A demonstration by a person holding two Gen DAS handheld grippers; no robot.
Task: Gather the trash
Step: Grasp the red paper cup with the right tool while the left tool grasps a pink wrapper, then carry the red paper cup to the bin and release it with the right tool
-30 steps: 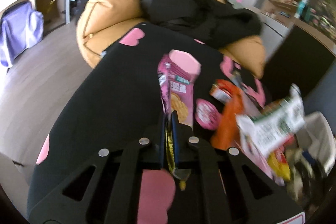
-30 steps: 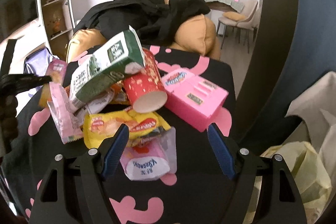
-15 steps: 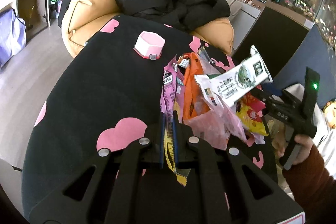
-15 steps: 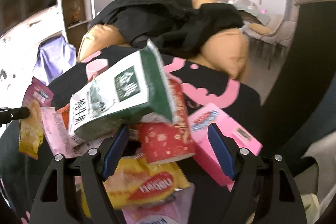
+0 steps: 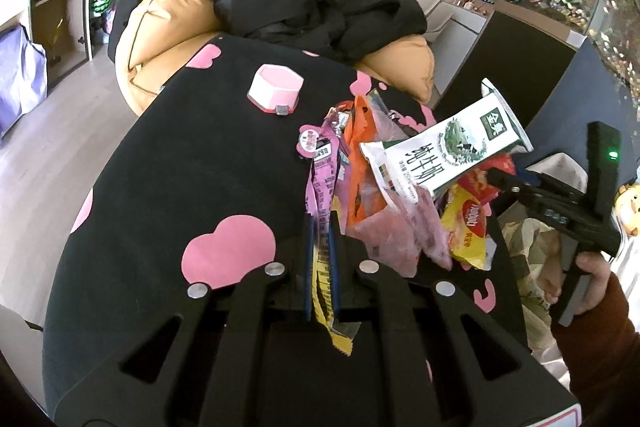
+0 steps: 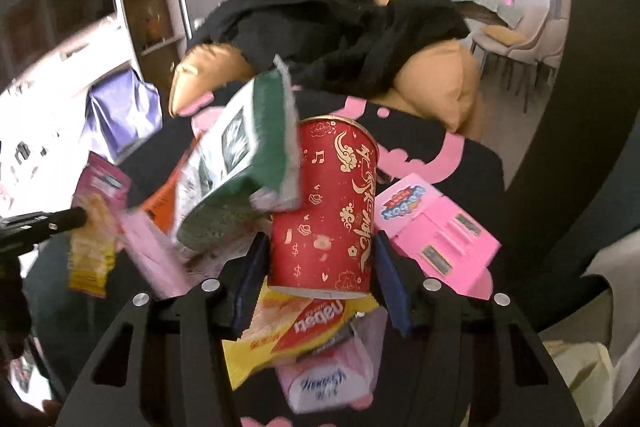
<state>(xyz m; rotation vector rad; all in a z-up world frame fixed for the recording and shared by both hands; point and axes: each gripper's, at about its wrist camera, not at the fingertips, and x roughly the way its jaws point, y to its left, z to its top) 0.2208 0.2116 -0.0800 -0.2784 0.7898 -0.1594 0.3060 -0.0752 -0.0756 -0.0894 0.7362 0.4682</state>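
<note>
**Trash pickup: two pieces in hand, most of the pile still on the table**

My right gripper point(image 6: 320, 279) is closing on the red paper cup point(image 6: 332, 207). The cup sits upright between the blue pads and they look at or very near its walls, but I can't confirm firm contact yet. My left gripper point(image 5: 320, 259) is clamped tight on a purple and yellow snack wrapper point(image 5: 320, 195), which hangs through the jaws.

Progress, as I judge it: early to middle. Nothing visible has gone into a bin. At the right edge of the right wrist view there is pale crumpled material, maybe a bag, can't tell.

Still left on the black table cover with pink hearts point(image 5: 168, 167): green and white milk carton point(image 6: 240, 163) leaning on the cup, yellow wrapper point(image 6: 296, 327) under it, orange packet point(image 5: 360, 163), clear pinkish bag point(image 5: 400, 227), white and pink pouch point(image 6: 324, 383). The pink toy box point(image 6: 436, 239) and pink hexagonal container point(image 5: 276, 91) may not be trash.

Writing: yellow wrapper reads "nabati", upside down. Toy box shows something like "BOX" in blue, not sure. Carton has Chinese characters in both views; cup has gold Chinese script, music notes, dollar signs. Pouch text is upside down, unreadable.
</note>
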